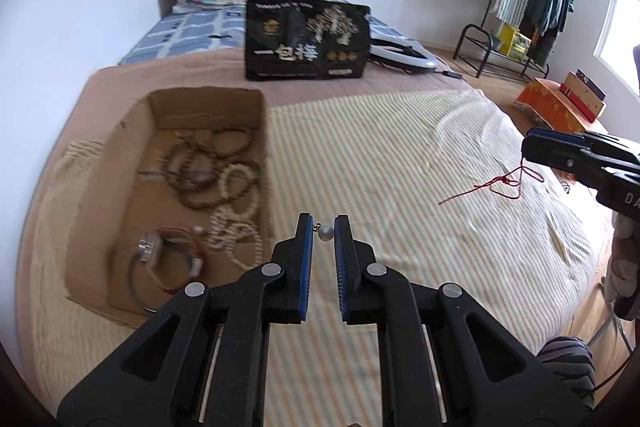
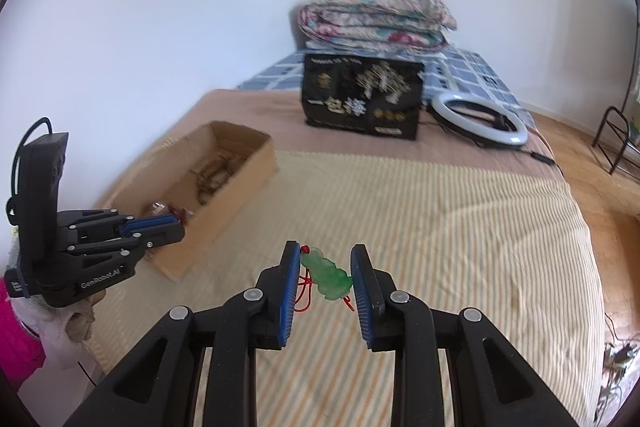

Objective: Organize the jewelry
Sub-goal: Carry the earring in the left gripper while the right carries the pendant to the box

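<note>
Pinching a small silver bead (image 1: 325, 233) between narrow jaws, the left gripper (image 1: 323, 227) hovers just beside the cardboard box (image 1: 120, 163) of bead bracelets (image 1: 212, 163). The right gripper (image 2: 325, 259) clamps a green jade pendant (image 2: 329, 274), its red cord (image 1: 500, 183) trailing over the striped blanket (image 1: 400, 155). Beyond stand a black bag (image 2: 362, 99), a ring light (image 2: 478, 121) and a folded quilt (image 2: 376, 19).

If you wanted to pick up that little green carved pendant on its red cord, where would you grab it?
Across its long body, as the right hand-held gripper does: the green pendant sits slantwise between the blue pads, its two ends against them. The carved body is solid and lumpy, so it seems a surer hold than the thin red cord hanging beneath.
</note>
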A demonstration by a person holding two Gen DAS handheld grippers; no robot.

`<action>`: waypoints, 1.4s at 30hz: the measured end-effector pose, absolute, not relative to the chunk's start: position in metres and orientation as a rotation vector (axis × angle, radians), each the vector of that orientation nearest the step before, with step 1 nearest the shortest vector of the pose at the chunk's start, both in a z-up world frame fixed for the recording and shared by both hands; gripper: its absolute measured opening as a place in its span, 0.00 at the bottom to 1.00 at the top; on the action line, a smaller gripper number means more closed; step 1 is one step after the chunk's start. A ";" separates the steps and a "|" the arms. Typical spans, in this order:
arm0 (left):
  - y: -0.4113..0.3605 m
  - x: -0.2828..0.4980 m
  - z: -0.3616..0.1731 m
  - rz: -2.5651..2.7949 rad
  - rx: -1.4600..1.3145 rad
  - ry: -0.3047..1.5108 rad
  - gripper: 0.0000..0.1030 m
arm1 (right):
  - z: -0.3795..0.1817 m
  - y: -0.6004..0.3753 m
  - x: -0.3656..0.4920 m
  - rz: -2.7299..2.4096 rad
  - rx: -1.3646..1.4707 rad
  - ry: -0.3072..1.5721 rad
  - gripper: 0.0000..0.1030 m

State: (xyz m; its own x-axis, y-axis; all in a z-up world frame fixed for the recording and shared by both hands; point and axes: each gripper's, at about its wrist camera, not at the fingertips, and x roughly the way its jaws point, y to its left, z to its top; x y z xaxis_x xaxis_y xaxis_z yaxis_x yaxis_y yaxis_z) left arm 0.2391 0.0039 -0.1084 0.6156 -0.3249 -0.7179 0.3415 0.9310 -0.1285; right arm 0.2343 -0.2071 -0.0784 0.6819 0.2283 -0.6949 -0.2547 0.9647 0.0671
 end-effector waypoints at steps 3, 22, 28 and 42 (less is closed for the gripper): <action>0.017 0.243 -0.103 -0.366 0.025 0.811 0.09 | -0.070 -0.191 0.240 0.296 -0.048 0.759 0.25; 0.103 0.295 -0.101 -0.247 -0.026 0.808 0.09 | -0.049 -0.096 0.306 0.424 -0.063 0.714 0.25; 0.120 0.310 -0.109 -0.230 -0.043 0.825 0.09 | -0.061 -0.072 0.328 0.443 -0.064 0.740 0.25; 0.134 0.335 -0.132 -0.211 -0.091 0.874 0.09 | -0.093 -0.040 0.340 0.479 -0.077 0.805 0.25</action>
